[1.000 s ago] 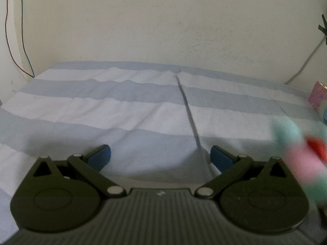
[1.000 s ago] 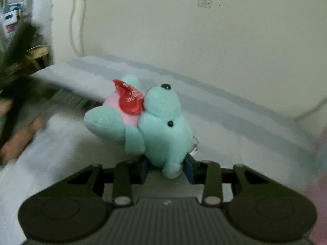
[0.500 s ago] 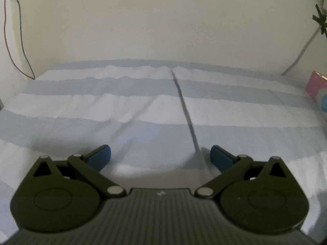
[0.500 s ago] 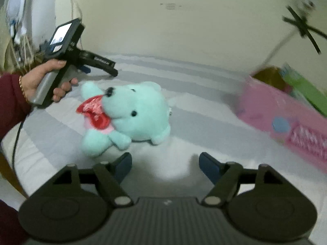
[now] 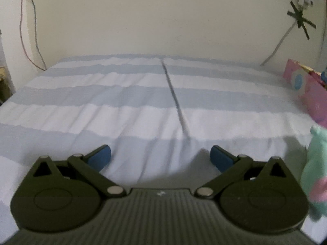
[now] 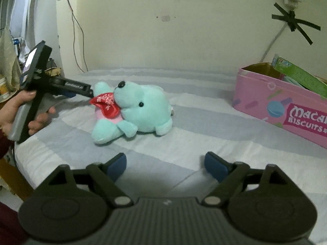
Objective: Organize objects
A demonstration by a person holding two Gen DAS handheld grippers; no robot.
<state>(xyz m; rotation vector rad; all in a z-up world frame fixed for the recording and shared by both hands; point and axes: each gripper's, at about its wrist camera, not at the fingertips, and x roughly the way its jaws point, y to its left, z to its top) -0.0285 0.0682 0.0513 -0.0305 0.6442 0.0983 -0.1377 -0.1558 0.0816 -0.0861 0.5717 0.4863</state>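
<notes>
A mint-green plush bear [image 6: 139,110] with a pink belly and a red heart lies on its side on the striped bed sheet [image 6: 204,122]. My right gripper [image 6: 165,163] is open and empty, a little in front of the bear. My left gripper [image 5: 160,157] is open and empty over the sheet; the bear shows at the right edge of its view [image 5: 315,169]. In the right wrist view the left gripper [image 6: 81,87], held in a hand, sits just left of the bear.
A pink biscuit box [image 6: 286,104] holding a green packet [image 6: 298,75] stands on the bed at the right, also seen in the left wrist view [image 5: 308,89]. The wall [image 5: 163,24] runs behind the bed. Cluttered shelves [image 6: 10,65] stand to the left.
My right gripper let go of the bear, opened and drew back. The bear now lies on the sheet. My left gripper shifted, bringing the bear into its right edge.
</notes>
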